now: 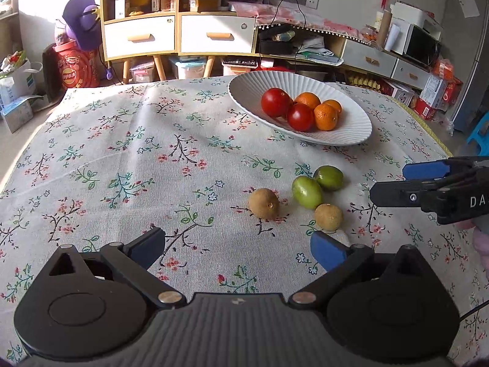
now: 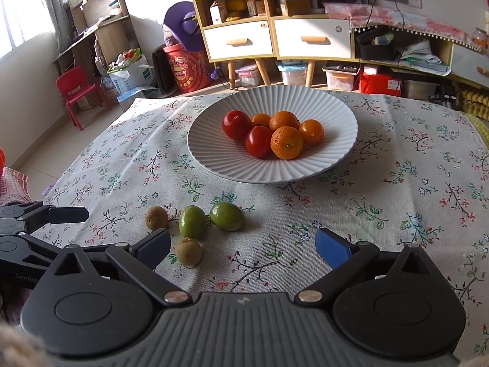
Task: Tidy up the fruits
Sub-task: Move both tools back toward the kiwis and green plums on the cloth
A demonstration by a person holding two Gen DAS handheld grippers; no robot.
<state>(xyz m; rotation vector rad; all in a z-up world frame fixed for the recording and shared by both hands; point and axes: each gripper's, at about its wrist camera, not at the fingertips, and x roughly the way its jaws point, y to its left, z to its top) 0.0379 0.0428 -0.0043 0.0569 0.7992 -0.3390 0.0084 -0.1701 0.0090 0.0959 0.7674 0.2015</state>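
- Fruit: round brown kiwis and oval green fruits huddle touching at lower left; one nudged rolls off table.
- Centre: ribbed white plate already crowded.
- Bottom: right gripper wide open, empty; left gripper likewise.

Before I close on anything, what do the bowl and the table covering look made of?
Bowl: likely glazed ceramic, matte white, with rigid radiating ribs and a crisp rim; it could be melamine. Table covering: woven cotton or linen, judging by its visible weave, soft creases and printed floral sprigs.
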